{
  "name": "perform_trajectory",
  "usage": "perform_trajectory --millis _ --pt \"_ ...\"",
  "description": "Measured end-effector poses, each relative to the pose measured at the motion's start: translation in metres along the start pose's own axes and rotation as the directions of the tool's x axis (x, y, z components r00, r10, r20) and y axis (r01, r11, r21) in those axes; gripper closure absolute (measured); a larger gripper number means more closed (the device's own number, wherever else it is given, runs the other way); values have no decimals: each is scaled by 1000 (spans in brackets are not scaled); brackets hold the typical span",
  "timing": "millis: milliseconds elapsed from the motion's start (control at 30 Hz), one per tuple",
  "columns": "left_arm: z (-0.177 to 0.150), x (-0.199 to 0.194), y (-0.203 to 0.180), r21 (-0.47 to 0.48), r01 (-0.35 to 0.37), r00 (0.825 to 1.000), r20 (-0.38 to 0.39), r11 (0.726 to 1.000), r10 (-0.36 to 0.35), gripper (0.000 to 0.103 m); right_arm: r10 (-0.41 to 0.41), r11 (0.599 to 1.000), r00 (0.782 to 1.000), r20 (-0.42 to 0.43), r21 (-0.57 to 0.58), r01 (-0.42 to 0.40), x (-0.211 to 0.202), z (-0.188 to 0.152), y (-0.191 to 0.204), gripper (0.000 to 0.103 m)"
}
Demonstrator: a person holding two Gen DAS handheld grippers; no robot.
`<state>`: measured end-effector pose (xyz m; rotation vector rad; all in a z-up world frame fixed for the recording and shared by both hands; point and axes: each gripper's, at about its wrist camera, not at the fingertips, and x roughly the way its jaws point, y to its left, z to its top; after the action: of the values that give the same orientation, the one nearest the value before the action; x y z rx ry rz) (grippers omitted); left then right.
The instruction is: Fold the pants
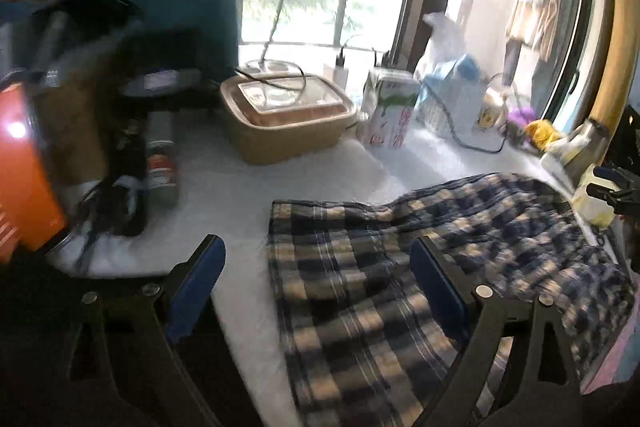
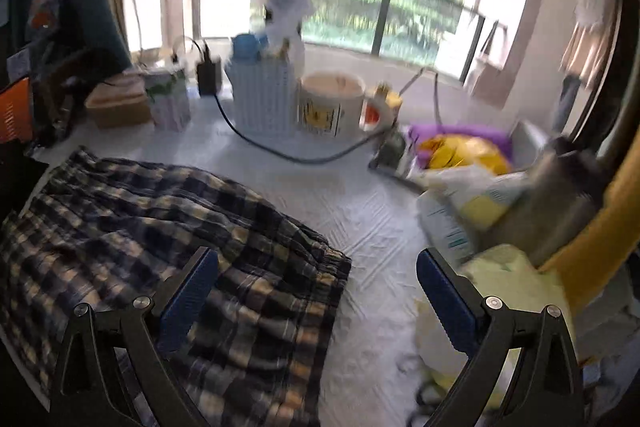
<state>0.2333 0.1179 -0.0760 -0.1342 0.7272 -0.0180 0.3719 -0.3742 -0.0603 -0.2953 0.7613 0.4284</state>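
1. Plaid pants (image 1: 400, 267): lying rumpled and folded over on the white-covered tabletop (image 1: 240, 195), in both views.
2. Left tongs (image 1: 318, 283): blue pads spread wide, nothing gripped; the right pad stands over the plaid cloth, the left pad over the bare tabletop edge.
3. Right tongs (image 2: 318, 291): spread wide, nothing gripped; the left pad over the pants' gathered edge, the right pad near a pale yellow-green bag (image 2: 504, 267).
4. Left wrist view only: tan lidded box (image 1: 288, 115) seen close, an orange object (image 1: 20, 167) at far left, a spray can (image 1: 162, 163).
5. Right wrist view only: white mug (image 2: 332, 103), white ribbed basket (image 2: 262, 95), purple tray with yellow contents (image 2: 464, 143), black cable (image 2: 280, 151) across the tabletop.
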Motion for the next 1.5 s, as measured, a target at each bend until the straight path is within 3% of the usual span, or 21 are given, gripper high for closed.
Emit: perform_trajectory --millis 200,300,467,533,567,633,800,867,900,1167,1367,1500 --pt "13 58 -3 71 3 990 -141 997 7 10 77 993 992 -104 98 -66 63 3 -24 3" --pt "8 85 -7 152 -39 977 -203 988 69 11 105 989 982 -159 119 -87 91 0 -27 3" --pt "4 89 -21 178 12 975 -222 984 28 76 106 992 977 -187 86 -91 112 4 -21 3" --pt "2 87 -27 207 23 975 -220 978 24 85 123 992 973 -196 57 -114 118 6 -11 18" --pt "1 87 -29 222 27 976 -217 975 23 91 130 991 970 -207 37 -125 120 8 -6 33" --pt "0 84 -28 218 26 977 -210 976 21 96 107 993 972 -209 -18 -114 122 8 7 40" --pt "8 80 -16 146 -1 986 -164 989 25 100 101 993 975 -196 -43 -112 116 11 13 82" --pt "13 79 -13 127 -11 990 -136 992 28 100 68 994 982 -176 -71 -82 111 11 19 89" --pt "17 77 -13 121 -18 993 -117 992 32 100 50 994 985 -163 -91 -65 108 12 22 97" --pt "45 70 -17 107 -40 999 -9 993 42 101 -21 993 998 -54 -113 15 91 37 25 101" --pt "69 69 -15 103 -89 994 79 991 81 101 -119 988 991 60 -92 124 89 73 14 103" --pt "80 73 -21 122 -97 992 90 988 86 101 -90 994 995 50 -50 93 91 89 3 103"
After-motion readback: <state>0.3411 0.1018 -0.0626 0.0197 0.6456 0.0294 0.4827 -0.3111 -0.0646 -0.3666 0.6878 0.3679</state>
